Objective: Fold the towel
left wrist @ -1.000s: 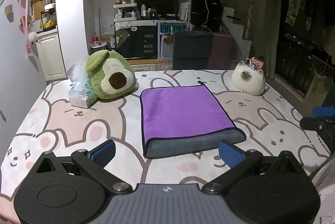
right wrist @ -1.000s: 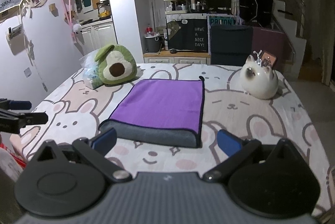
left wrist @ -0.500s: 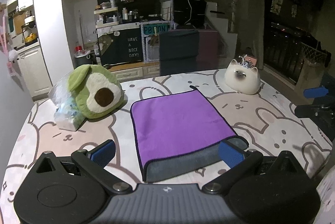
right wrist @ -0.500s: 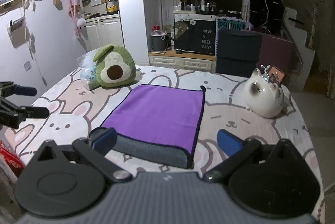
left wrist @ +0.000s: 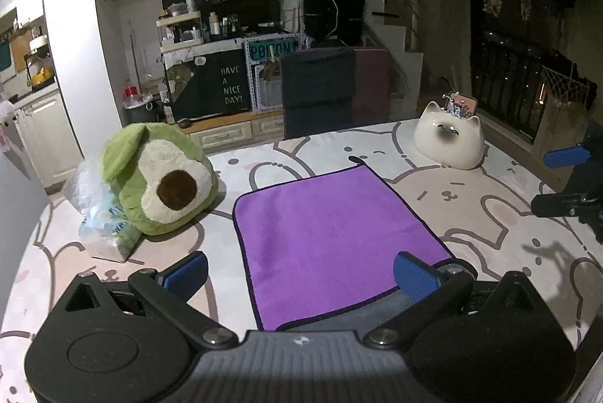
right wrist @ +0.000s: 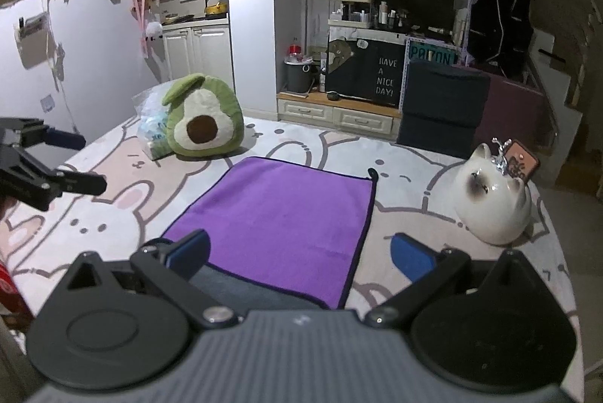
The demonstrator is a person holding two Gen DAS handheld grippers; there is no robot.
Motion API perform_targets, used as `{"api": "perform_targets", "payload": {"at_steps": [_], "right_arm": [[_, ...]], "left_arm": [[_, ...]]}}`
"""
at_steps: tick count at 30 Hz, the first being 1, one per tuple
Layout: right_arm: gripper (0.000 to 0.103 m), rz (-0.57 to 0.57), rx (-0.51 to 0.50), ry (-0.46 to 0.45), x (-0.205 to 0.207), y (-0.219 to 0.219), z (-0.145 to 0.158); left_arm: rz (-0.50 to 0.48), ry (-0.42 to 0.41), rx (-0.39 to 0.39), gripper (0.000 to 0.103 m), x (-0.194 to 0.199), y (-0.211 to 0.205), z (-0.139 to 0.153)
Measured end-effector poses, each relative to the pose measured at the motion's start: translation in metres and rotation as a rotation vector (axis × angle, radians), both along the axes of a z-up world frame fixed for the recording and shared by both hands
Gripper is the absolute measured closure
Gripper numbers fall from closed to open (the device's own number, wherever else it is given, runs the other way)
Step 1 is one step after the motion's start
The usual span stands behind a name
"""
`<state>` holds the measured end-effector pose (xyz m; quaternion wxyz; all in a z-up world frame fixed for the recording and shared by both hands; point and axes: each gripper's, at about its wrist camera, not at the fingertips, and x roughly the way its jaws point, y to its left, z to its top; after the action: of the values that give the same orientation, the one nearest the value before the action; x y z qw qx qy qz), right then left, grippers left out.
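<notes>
1. While both tools hover over the bunny-print worktop [left wrist: 471, 192], the purple towel [left wrist: 328, 233] lies flat at its centre, its grey underside showing along the near edge.
2. Spread wide with nothing held, the left gripper [left wrist: 301, 271] frames the towel's near left part.
3. Likewise parted and empty, the right gripper [right wrist: 299, 252] frames its near right corner.
4. An avocado plush [left wrist: 162, 180] sits left of the towel; a ceramic cat [right wrist: 490, 203] stands to the right.

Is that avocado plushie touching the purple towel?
Apart. The left wrist view shows a strip of bunny-print cover between the avocado plushie and the purple towel.
</notes>
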<state>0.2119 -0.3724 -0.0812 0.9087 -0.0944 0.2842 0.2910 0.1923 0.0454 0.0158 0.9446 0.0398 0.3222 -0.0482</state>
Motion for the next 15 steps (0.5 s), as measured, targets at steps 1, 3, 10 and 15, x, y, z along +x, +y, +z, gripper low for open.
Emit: {"api": "perform_targets", "payload": {"at_steps": [1,3,10,15], "right_arm": [[0.000,-0.001,-0.005,-0.005,0.003,0.002,-0.003],[0.000,0.001,-0.009,-0.002,0.008,0.004,-0.010],[0.000,-0.003,-0.001,0.023,0.030,0.016,-0.031],[0.000,-0.025,0.012,0.056,0.045,0.019,-0.048]], "left_arm": [[-0.003,0.005,-0.007,0.000,0.003,0.000,-0.003],[-0.004,0.013,-0.013,0.000,0.011,0.000,-0.009],[-0.004,0.017,0.006,0.000,0.032,0.001,-0.034],[0.014,0.045,-0.005,0.000,0.044,0.006,-0.053]]}}
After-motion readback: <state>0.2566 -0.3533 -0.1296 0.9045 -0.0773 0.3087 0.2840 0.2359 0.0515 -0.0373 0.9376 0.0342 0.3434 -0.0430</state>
